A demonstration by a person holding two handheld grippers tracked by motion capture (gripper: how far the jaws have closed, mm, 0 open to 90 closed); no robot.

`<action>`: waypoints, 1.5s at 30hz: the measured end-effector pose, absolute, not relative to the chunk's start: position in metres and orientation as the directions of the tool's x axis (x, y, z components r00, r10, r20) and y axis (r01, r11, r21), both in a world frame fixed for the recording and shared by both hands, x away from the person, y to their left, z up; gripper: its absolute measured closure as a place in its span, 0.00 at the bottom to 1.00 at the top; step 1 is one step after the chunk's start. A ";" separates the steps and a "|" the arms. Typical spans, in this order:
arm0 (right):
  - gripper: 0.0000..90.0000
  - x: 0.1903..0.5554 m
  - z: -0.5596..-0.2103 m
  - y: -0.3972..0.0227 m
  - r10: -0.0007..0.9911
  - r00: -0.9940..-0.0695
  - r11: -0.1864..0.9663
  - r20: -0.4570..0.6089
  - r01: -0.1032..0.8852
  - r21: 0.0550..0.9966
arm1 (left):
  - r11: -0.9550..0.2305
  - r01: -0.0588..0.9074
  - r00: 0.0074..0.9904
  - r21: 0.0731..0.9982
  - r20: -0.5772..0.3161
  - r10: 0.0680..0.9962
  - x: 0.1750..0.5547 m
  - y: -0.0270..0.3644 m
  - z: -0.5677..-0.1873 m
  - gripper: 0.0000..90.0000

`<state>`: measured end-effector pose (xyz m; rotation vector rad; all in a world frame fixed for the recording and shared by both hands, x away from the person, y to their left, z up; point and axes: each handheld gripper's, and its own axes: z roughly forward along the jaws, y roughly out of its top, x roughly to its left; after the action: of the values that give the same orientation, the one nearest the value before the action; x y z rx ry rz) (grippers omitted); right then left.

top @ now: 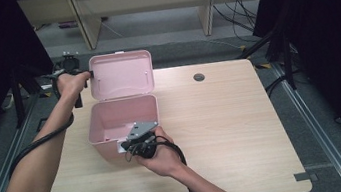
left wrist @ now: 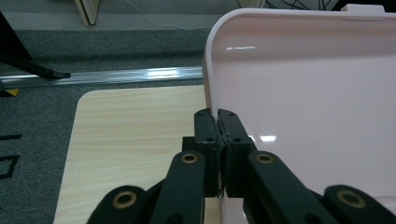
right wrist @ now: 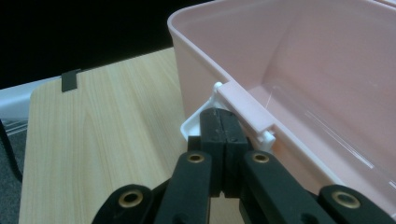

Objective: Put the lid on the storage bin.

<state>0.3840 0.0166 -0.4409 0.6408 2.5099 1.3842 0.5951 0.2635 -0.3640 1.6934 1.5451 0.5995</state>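
Inspector: Pink box [top: 124, 120] is found open on the wooden table [top: 224, 134], toward its left side, with the lid [top: 122, 75] raised upright at the far edge. How are the grippers engaged?

Assessor: The left gripper [left wrist: 218, 116] is pressed together on the lid's left rim, the thin edge being pinched between the pads. The right gripper [right wrist: 223, 116] is shut tight; its closed tips are set against the white latch [right wrist: 243, 109] at the near wall of the box. Whether the latch tab is nipped or only pressed cannot be told.

Inspector: What purpose is judged for that arrangement?

Assessor: The lid appears to be held back by the left gripper so it does not fall, while the body is steadied at the front, so the box is not dragged or tipped by the pull on the lid.

Inspector: Edges and clearance?

Assessor: The box's left wall lies near the table's left edge, with little margin; a black frame post [top: 19, 92] stands just beyond. Ample bare tabletop is noted to the right and toward the person. The interior is seen bare where it shows.
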 end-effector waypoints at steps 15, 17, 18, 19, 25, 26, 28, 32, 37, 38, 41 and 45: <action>1.00 0.385 -0.441 0.017 0.462 -0.886 0.464 0.032 0.273 0.843 | 0.019 0.577 0.184 0.817 -0.153 0.971 0.580 0.267 -0.354 0.98; 1.00 0.385 -0.441 0.017 0.462 -0.886 0.465 0.032 0.272 0.843 | 0.015 0.573 0.188 0.820 -0.149 0.971 0.579 0.267 -0.353 0.98; 1.00 0.385 -0.441 0.017 0.462 -0.886 0.465 0.031 0.272 0.843 | 0.016 0.571 0.188 0.821 -0.150 0.971 0.578 0.267 -0.353 0.98; 1.00 0.385 -0.441 0.017 0.463 -0.886 0.466 0.030 0.272 0.842 | 0.021 0.565 0.189 0.825 -0.154 0.970 0.577 0.267 -0.352 0.98; 1.00 0.385 -0.441 0.017 0.461 -0.887 0.467 0.029 0.270 0.842 | 0.021 0.549 0.194 0.835 -0.152 0.969 0.572 0.267 -0.351 0.98; 1.00 0.385 -0.441 0.017 0.463 -0.886 0.461 0.033 0.273 0.844 | 0.026 0.544 0.193 0.838 -0.155 0.969 0.571 0.267 -0.350 0.98; 1.00 0.385 -0.441 0.017 0.461 -0.887 0.467 0.029 0.270 0.842 | 0.016 0.542 0.201 0.840 -0.147 0.969 0.569 0.267 -0.349 0.98; 1.00 0.385 -0.442 0.018 0.467 -0.884 0.451 0.033 0.270 0.851 | 0.018 0.529 0.204 0.848 -0.148 0.968 0.564 0.267 -0.347 0.98; 1.00 0.385 -0.441 0.018 0.462 -0.887 0.464 0.030 0.270 0.843 | 0.008 0.516 0.213 0.857 -0.137 0.968 0.560 0.267 -0.346 0.98; 1.00 0.385 -0.441 0.018 0.463 -0.886 0.464 0.030 0.271 0.844 | 0.009 0.513 0.213 0.858 -0.138 0.967 0.559 0.267 -0.346 0.98; 1.00 0.385 -0.441 0.018 0.462 -0.886 0.464 0.029 0.270 0.843 | 0.009 0.506 0.215 0.863 -0.136 0.967 0.556 0.267 -0.345 0.98; 1.00 0.386 -0.441 0.018 0.461 -0.887 0.466 0.028 0.268 0.843 | 0.004 0.496 0.219 0.868 -0.129 0.967 0.553 0.267 -0.344 0.98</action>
<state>0.3857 0.0177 -0.4410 0.6328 2.5093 1.3879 0.5528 0.2672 -0.3442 1.6231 1.4014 0.6810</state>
